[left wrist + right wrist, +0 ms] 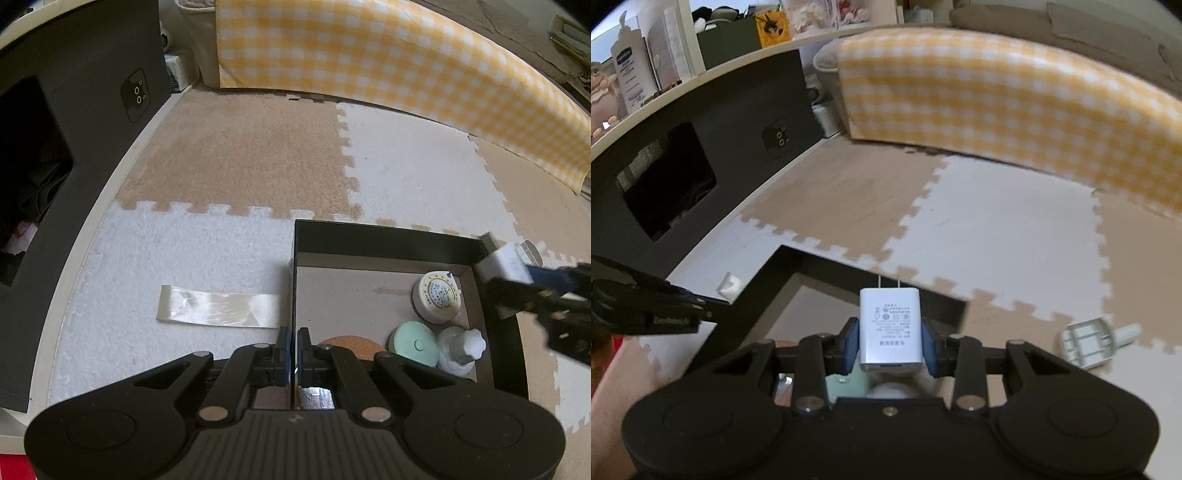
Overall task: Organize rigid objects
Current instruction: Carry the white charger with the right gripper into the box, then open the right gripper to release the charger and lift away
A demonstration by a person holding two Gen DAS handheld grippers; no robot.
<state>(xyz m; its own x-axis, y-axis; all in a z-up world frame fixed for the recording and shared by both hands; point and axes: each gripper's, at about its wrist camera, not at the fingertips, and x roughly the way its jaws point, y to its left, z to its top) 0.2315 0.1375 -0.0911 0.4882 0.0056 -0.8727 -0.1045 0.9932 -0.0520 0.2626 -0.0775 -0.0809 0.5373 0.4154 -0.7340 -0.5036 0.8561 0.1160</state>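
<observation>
A black open box [369, 236] sits on the foam mat. Inside it lie a round tape measure [439, 297], a mint green disc [413, 343], a white bottle [461, 349] and a cork coaster [351, 345]. My left gripper [294, 349] is shut on the box's left wall. My right gripper [890, 341] is shut on a white plug adapter [889, 328] and holds it above the box's right side [812, 266]. The adapter also shows in the left wrist view [504, 264].
A clear plastic strip [218, 308] lies left of the box. A white plastic clip [1089, 341] lies on the mat to the right. A black cabinet [74, 129] stands at left. A yellow checked cloth [388, 55] hangs at the back.
</observation>
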